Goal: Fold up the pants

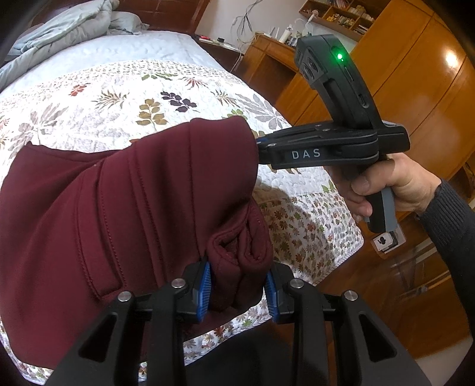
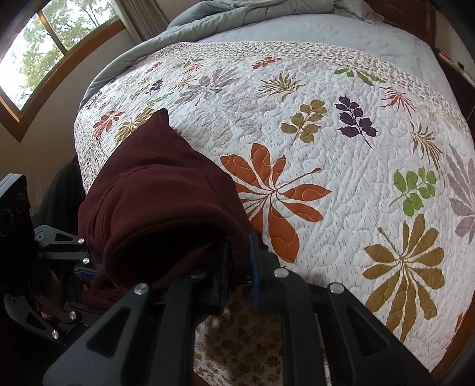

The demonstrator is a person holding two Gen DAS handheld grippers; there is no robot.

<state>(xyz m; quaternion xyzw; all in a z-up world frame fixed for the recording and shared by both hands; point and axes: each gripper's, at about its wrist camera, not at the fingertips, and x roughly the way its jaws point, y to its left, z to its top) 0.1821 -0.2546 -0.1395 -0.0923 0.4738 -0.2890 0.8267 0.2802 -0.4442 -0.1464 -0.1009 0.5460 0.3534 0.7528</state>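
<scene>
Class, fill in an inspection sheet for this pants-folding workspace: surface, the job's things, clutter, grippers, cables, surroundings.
Surface: bed under a white quilt with leaf prints, bare where the pants are not.
Job's things: maroon fleece pants, bunched, partly lifted off the quilt, hanging between both grippers.
Clutter: rumpled grey comforter at the bed's far end.
Grippers: left gripper shut on a thick fold of the pants; right gripper shut on another edge, held in a hand with a dark sleeve.
Cables: white cords hang on the far wall.
Surroundings: wooden wardrobe, wooden desk with shelves, window.
</scene>
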